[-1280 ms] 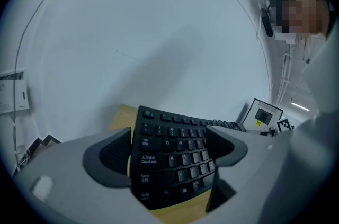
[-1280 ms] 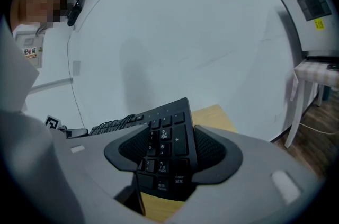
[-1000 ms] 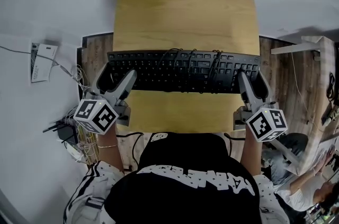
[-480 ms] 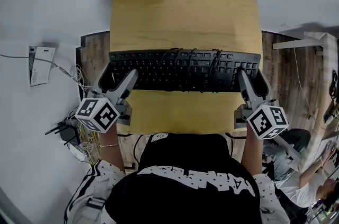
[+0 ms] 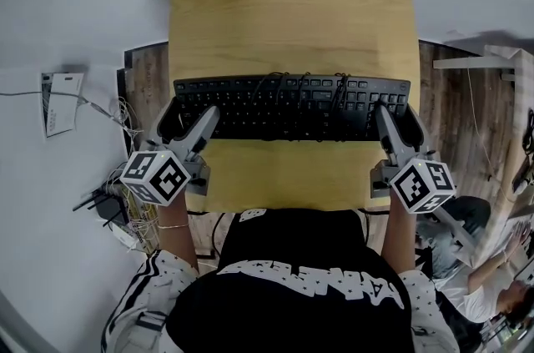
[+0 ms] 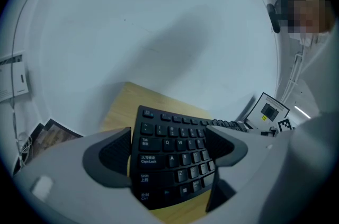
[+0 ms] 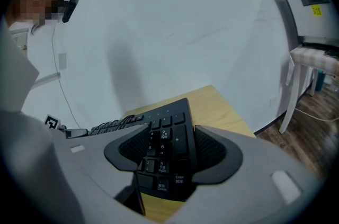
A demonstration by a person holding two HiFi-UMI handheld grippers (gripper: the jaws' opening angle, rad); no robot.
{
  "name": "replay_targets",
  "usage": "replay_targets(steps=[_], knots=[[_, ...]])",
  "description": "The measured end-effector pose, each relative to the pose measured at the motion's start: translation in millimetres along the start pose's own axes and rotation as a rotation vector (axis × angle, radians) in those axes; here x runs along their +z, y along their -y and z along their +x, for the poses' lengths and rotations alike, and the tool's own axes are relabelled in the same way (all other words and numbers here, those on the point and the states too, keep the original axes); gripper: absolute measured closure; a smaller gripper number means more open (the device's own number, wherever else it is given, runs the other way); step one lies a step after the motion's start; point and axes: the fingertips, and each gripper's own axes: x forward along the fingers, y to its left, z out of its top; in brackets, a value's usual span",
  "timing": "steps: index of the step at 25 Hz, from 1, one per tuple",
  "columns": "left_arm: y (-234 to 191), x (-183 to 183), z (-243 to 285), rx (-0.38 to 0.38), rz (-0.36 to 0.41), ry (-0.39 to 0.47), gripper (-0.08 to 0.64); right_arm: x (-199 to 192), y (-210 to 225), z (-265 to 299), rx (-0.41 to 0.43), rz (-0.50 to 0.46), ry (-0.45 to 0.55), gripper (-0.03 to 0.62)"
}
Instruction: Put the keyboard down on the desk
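Note:
A black keyboard lies crosswise over the near half of the small wooden desk. Its black cable is coiled on top of the keys. My left gripper is shut on the keyboard's left end, and my right gripper is shut on its right end. In the left gripper view the keyboard fills the space between the jaws, with the desk beyond. In the right gripper view the number-pad end is clamped over the desk. Whether the keyboard touches the desk I cannot tell.
White walls stand behind and left of the desk. A white card hangs on the left wall, with loose cables on the wooden floor below. A white table leg stands at the right. Another person is at the lower right.
Both grippers have carried the keyboard a little lower and farther over the desk. The desk looks larger, and more of it shows beyond the keyboard. Both grips are unchanged.

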Motion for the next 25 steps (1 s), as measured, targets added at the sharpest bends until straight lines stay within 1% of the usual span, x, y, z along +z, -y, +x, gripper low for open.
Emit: replay_targets(steps=[3, 7, 16, 25], knots=[[-1.8, -0.6, 0.5, 0.01, 0.0, -0.011, 0.126, -2.5, 0.1, 2.2, 0.003, 0.012, -0.008, 0.321], [-7.9, -15.4, 10.8, 0.031, -0.013, -0.046, 0.126, -16.6, 10.7, 9.2, -0.001, 0.029, -0.031, 0.318], [-11.5, -24.3, 15.9, 0.029, -0.027, -0.082, 0.129, -25.8, 15.4, 12.7, -0.021, 0.037, -0.064, 0.314], [-12.0, -30.6, 21.7, 0.036, -0.019, -0.113, 0.129, -33.4, 20.6, 13.7, -0.039, 0.049, -0.082, 0.314]])
